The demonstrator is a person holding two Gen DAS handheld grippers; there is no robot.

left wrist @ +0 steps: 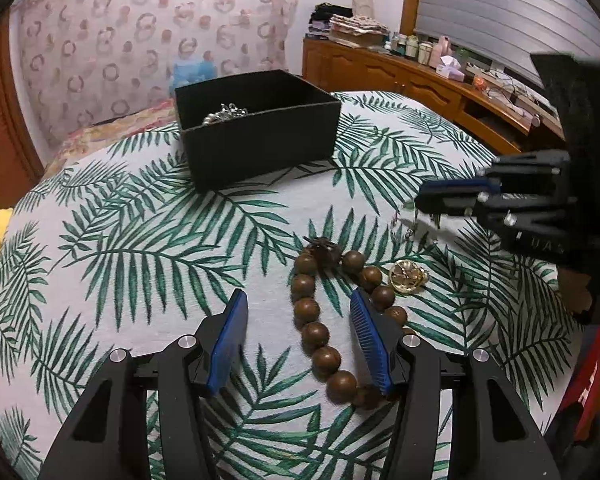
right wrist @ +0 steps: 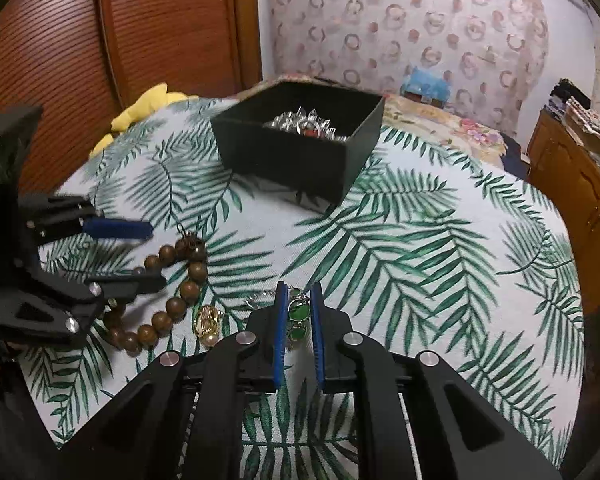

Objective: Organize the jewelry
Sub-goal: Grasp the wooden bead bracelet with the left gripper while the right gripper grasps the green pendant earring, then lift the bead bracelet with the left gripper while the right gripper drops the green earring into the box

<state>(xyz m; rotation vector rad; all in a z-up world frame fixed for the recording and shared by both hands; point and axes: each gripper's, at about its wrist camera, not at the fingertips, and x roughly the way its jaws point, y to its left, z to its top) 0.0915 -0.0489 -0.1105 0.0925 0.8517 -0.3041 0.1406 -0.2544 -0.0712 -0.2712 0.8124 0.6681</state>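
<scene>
A brown wooden bead bracelet (left wrist: 320, 320) lies on the palm-leaf cloth; it also shows in the right wrist view (right wrist: 176, 284). My left gripper (left wrist: 300, 312) is open, low over the bracelet with one strand of beads between its fingers. A gold ornament (left wrist: 407, 276) lies beside the beads, seen also in the right wrist view (right wrist: 208, 322). My right gripper (right wrist: 299, 300) is shut on a green-stone piece on a silver chain (right wrist: 299, 312), lifted a little off the cloth. A black box (left wrist: 256, 128) with silver jewelry stands further back, also seen from the right wrist (right wrist: 300, 140).
A yellow soft toy (right wrist: 148, 108) lies at the table's far left edge. A wooden sideboard (left wrist: 420, 76) with bottles and boxes stands to the right. A patterned bedspread (right wrist: 440, 120) lies behind the box.
</scene>
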